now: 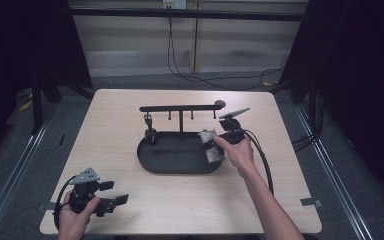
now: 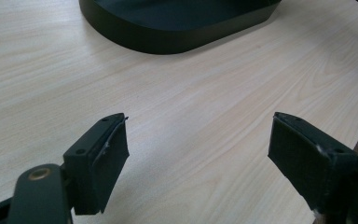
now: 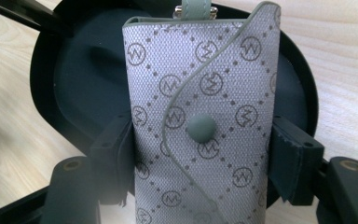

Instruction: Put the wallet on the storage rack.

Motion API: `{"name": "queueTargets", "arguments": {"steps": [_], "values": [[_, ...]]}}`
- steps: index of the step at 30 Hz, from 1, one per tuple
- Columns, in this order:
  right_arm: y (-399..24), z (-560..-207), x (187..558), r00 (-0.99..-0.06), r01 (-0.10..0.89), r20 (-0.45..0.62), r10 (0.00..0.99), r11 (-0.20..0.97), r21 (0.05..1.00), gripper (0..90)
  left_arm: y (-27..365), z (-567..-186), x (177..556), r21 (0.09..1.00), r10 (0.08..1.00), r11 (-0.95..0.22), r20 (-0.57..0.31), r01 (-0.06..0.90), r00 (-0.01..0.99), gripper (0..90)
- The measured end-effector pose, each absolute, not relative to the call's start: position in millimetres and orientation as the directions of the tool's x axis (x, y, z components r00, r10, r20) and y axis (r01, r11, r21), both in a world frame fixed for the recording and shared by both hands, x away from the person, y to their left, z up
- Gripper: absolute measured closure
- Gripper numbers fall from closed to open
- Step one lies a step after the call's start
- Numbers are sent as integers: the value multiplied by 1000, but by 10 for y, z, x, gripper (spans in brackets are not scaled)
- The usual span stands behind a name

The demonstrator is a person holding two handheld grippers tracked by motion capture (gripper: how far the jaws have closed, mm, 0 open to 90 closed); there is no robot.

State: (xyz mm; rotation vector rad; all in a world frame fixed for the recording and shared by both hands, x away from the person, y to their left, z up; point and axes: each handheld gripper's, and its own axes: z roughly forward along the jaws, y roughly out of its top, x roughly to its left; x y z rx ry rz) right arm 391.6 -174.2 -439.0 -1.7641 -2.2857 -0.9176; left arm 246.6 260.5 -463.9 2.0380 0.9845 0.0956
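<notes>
The key pouch (image 3: 203, 121) is the centre of the action, a grey patterned case with a snap button, clamped by its two long edges in the right gripper (image 3: 200, 163). That sideways pinch keeps the flap face and the strap end free, which I judge is the point: the strap end leads, toward the stand. In the high view the pouch (image 1: 209, 141) hangs over the 3 o'clock end of the black oval tray (image 1: 152, 162), just below the right tip of the hook bar (image 1: 180, 108).

The tray sits mid-counter, so both hands can reach it, and the bar stands along its 12 o'clock edge on a post. A small dark item (image 1: 150, 134) dangles from the bar at 9 o'clock; too small to name.

Out at 7 o'clock on the counter (image 1: 130, 200), the left gripper (image 1: 107, 195) rests with jaws spread wide and nothing between them, parked clear of the work. Its own camera shows bare wood between the pads (image 2: 107, 163) and the tray wall (image 2: 168, 39) at 12 o'clock.

Hard to read: the pouch's strap is cut off at the top of the right gripper view, its lower end runs out of frame, and the hooks on the bar are tiny specks from above.
</notes>
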Motion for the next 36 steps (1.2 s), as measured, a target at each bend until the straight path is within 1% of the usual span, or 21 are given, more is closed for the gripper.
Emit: {"name": "queueTargets", "arguments": {"steps": [3, 6, 9, 20, 23, 25, 30, 36], "values": [[-1731, -4433, 3929, -303, 912, 440, 845, 124, 390, 328, 2602, -4636, 2462, 723, 672, -331, -271, 607, 689, 196], [-1713, -4446, 3944, -308, 908, 442, 842, 123, 400, 328, 2605, -4637, 2464, 722, 674, -330, -271, 608, 688, 196], [-1678, -4480, 3960, -299, 914, 439, 847, 122, 387, 327, 2602, -4638, 2462, 721, 671, -331, -274, 609, 689, 196], [-1599, -4646, 4013, -304, 919, 393, 868, 160, 360, 314, 2609, -4640, 2466, 721, 674, -332, -270, 609, 688, 196], [-1580, -4675, 4014, -311, 914, 378, 872, 165, 371, 312, 2609, -4640, 2465, 719, 673, -333, -272, 610, 688, 196], [-1566, -4673, 4005, -317, 903, 345, 883, 170, 395, 308, 2604, -4644, 2465, 719, 673, -330, -274, 611, 687, 197], [-1552, -4703, 4019, -314, 911, 354, 881, 174, 375, 297, 2611, -4640, 2466, 721, 673, -330, -273, 610, 687, 197], [-1545, -4717, 4018, -325, 907, 351, 878, 185, 378, 292, 2610, -4642, 2467, 719, 672, -333, -272, 610, 688, 196]]}}
